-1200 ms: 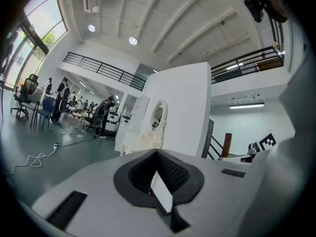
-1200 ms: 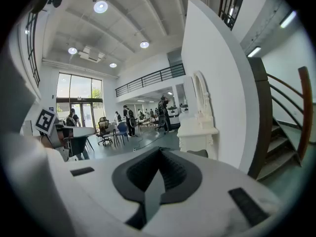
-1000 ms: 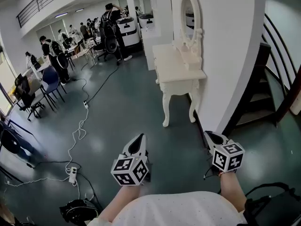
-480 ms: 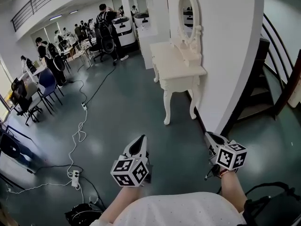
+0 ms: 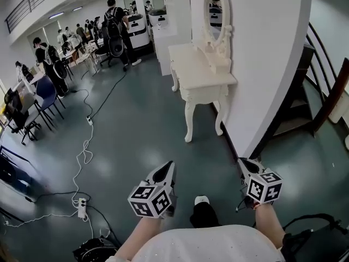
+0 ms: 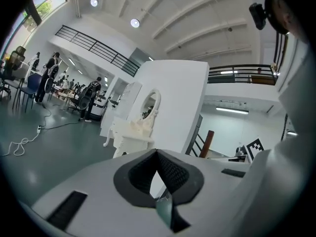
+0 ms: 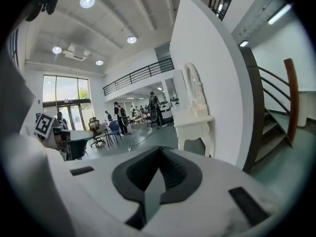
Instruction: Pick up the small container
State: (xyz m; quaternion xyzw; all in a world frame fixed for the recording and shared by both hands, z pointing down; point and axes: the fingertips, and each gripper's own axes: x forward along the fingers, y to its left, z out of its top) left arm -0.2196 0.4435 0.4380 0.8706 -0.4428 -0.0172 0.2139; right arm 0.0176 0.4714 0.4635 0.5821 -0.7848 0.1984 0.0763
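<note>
Hovering near over the floor [image 5: 136,130], left gripper [image 5: 168,167] and right gripper [image 5: 243,162] keep jaws clenched, empty; white desk [image 5: 196,75] far ahead.

Ahead of me a white dressing table [image 5: 199,75] with an oval mirror [image 5: 214,10] stands against a white wall [image 5: 267,53] on the grey-green floor [image 5: 142,130]. A dark staircase [image 5: 302,111] rises to my right; white cables [image 5: 83,153] trail leftwards towards chairs [image 5: 46,94].

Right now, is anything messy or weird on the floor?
Yes. A white cable snakes loosely across the floor on the left and ends at a power strip lying in the open. Someone could trip on it. Nothing looks spilled or broken.
</note>
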